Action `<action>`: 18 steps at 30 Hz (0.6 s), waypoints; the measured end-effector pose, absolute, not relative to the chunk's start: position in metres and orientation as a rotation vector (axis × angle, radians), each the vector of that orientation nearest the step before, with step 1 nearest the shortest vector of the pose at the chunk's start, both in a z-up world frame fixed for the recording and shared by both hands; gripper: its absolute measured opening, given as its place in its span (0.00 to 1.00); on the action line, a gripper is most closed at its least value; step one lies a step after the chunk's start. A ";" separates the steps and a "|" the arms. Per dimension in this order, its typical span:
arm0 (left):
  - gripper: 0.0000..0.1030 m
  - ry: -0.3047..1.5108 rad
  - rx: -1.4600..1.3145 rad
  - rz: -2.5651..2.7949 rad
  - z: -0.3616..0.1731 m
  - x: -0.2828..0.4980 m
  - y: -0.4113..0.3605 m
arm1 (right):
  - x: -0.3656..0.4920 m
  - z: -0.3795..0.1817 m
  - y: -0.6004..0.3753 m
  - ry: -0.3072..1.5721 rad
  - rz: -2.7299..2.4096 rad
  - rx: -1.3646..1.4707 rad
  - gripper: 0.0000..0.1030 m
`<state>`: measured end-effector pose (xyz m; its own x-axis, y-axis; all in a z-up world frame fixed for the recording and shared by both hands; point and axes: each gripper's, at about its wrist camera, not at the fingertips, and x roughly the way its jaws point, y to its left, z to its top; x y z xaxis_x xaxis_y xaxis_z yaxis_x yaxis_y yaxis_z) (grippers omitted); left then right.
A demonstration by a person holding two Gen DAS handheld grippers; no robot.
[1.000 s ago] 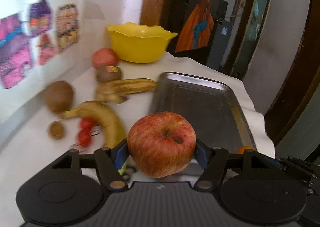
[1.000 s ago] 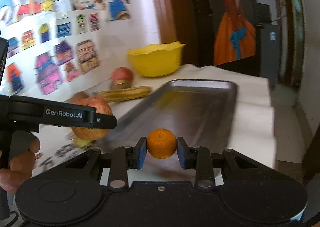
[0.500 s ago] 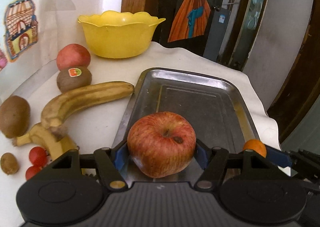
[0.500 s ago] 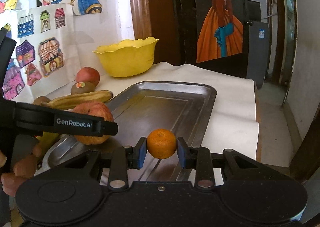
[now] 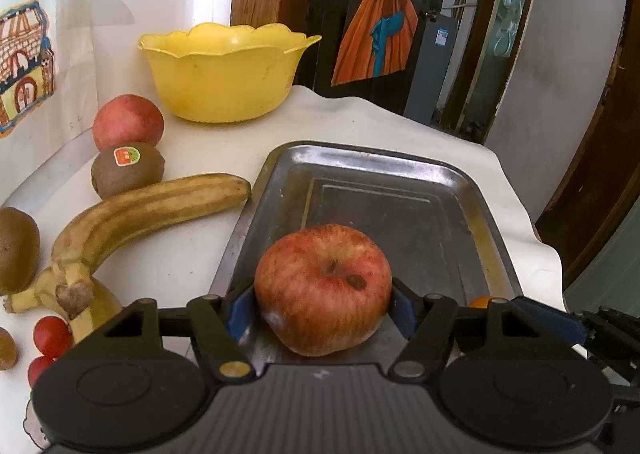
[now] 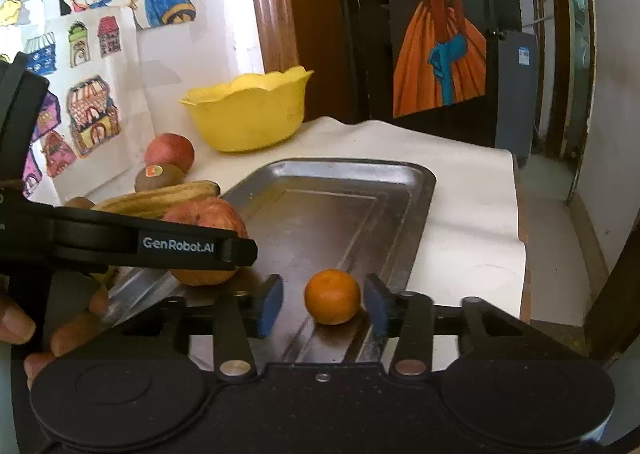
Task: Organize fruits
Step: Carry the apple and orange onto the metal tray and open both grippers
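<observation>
Left gripper (image 5: pixel 323 306): blue-padded fingers (image 5: pixel 237 312) are pressing both sides of a red-streaked round apple (image 5: pixel 323 289), stem end facing the camera; the apple is hanging over the near end of a rectangular dull-silver metal tray (image 5: pixel 384 162). Contact between apple and tray floor cannot be told.

Right gripper (image 6: pixel 322 304): fingers are standing spread, a clear gap on either side of a small round orange mandarin (image 6: pixel 332 296); the right pad is sitting just beside the fruit, the left pad well off it.

Mandarin: sitting on the tray (image 6: pixel 344 174) floor at its near end, right of the apple (image 6: pixel 204 244).

Hand (image 6: pixel 48 328): the person's fingers are curling round the left gripper's handle at the lower left of the right wrist view.

Table (image 5: pixel 360 122): white-covered, carrying the tray lengthwise.

Loose fruit, left of tray: a long browned yellow banana (image 5: pixel 148 210) is lying with its tip just beside the tray rim; a brown stickered kiwi (image 5: pixel 127 170) is sitting behind it, a plain red apple (image 5: pixel 128 122) behind that; another kiwi (image 5: pixel 16 250) is at the left edge; small red cherry tomatoes (image 5: pixel 50 336) are lying near the banana stem.

Bowl: a yellow scallop-rimmed plastic bowl (image 5: pixel 226 72) is standing at the far end of the table, beyond the tray.
</observation>
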<state>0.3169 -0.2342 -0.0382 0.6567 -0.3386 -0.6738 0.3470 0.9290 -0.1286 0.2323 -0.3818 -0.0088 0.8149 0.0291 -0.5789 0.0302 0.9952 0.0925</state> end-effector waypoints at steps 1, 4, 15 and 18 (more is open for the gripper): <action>0.72 0.744 0.015 -0.386 -0.036 0.315 -0.234 | 0.230 -0.008 -0.380 0.606 -0.006 0.090 0.57; 0.78 0.712 0.018 -0.389 -0.028 0.309 -0.232 | 0.222 -0.004 -0.378 0.584 -0.037 0.059 0.71; 0.96 0.593 -0.010 -0.380 0.015 0.265 -0.210 | 0.172 0.033 -0.369 0.483 -0.084 0.060 0.98; 0.99 0.554 -0.018 -0.373 0.030 0.248 -0.198 | 0.155 0.046 -0.363 0.451 -0.094 0.060 0.99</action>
<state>0.2477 -0.1979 0.0296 0.7852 -0.3508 -0.5102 0.3410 0.9328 -0.1167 0.1547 -0.3634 0.0460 0.8956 -0.0772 -0.4382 0.1039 0.9939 0.0373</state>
